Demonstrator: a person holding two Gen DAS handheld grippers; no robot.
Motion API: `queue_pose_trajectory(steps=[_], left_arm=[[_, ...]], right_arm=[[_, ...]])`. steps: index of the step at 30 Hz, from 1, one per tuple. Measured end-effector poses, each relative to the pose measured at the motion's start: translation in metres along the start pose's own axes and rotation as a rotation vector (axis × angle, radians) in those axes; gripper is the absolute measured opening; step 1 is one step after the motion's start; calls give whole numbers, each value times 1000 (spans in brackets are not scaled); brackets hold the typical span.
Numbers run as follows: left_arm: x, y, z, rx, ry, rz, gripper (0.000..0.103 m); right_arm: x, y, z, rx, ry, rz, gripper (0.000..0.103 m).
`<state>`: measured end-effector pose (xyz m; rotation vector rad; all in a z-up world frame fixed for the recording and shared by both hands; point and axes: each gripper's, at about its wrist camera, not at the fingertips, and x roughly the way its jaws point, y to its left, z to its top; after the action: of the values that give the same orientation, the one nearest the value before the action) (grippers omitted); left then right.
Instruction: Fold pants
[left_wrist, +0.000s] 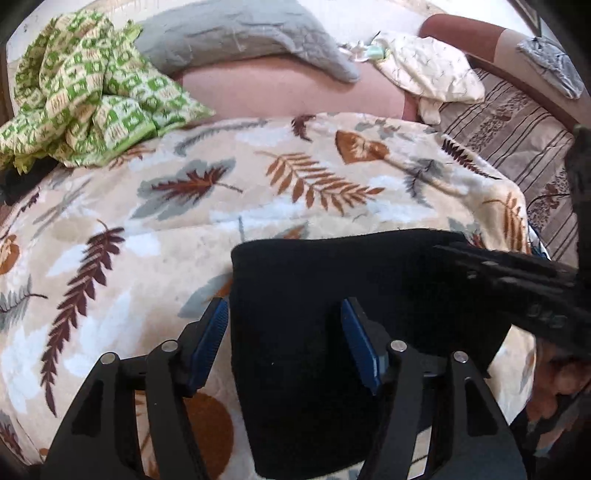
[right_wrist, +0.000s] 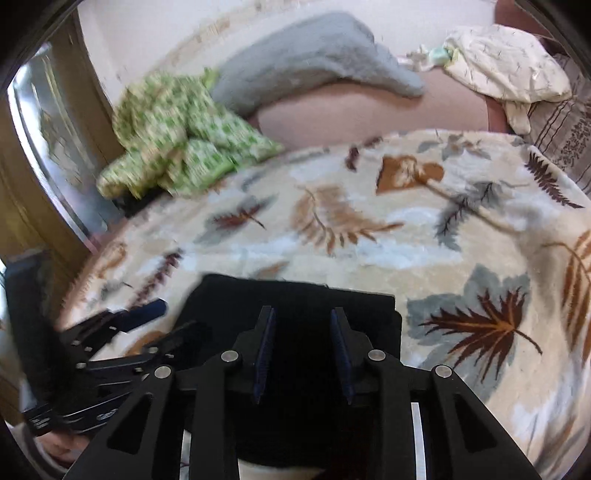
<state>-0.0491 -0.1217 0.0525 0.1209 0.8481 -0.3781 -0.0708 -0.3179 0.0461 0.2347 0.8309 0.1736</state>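
Observation:
The black pants lie folded into a compact rectangle on a leaf-patterned blanket. My left gripper hovers over their left part with its blue pads wide apart. One pad sits by the left edge and the other over the cloth, neither pressing. A finger of my right gripper reaches in from the right. In the right wrist view the pants lie under my right gripper, whose jaws stand a little apart with dark cloth showing through the gap. The left gripper shows at the left edge of the pants.
A crumpled green checked cloth lies at the blanket's far left, with a grey pillow behind it. A cream garment and striped bedding lie at the far right. A mirror in a wooden frame stands at the left.

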Motion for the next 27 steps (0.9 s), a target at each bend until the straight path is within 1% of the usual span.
queue_pose_trajectory(steps=[2, 4, 6, 10, 12, 15, 17, 22, 27], left_arm=[[5, 1, -1, -8, 8, 1, 63], [9, 3, -1, -18, 13, 3, 65], [12, 4, -1, -30, 16, 3, 67], [13, 3, 0, -40, 15, 6, 68], [10, 3, 0, -41, 16, 7, 67], [4, 4, -2, -43, 16, 7, 67], [-1, 5, -4, -45, 13, 11, 67], [-14, 8, -10, -43, -1, 22, 67], [-20, 8, -21, -49, -4, 22, 67]], right_arm=[[19, -4, -1, 11, 33, -17, 31], [31, -5, 0, -4, 26, -26, 31], [37, -5, 2, -7, 21, -24, 31], [44, -11, 7, 13, 35, -1, 31], [38, -10, 8, 15, 32, 2, 31], [18, -6, 7, 22, 11, 9, 33], [3, 2, 4, -6, 1, 14, 34], [-19, 20, -18, -101, 25, -10, 35], [-30, 18, -37, -98, 34, -18, 35]])
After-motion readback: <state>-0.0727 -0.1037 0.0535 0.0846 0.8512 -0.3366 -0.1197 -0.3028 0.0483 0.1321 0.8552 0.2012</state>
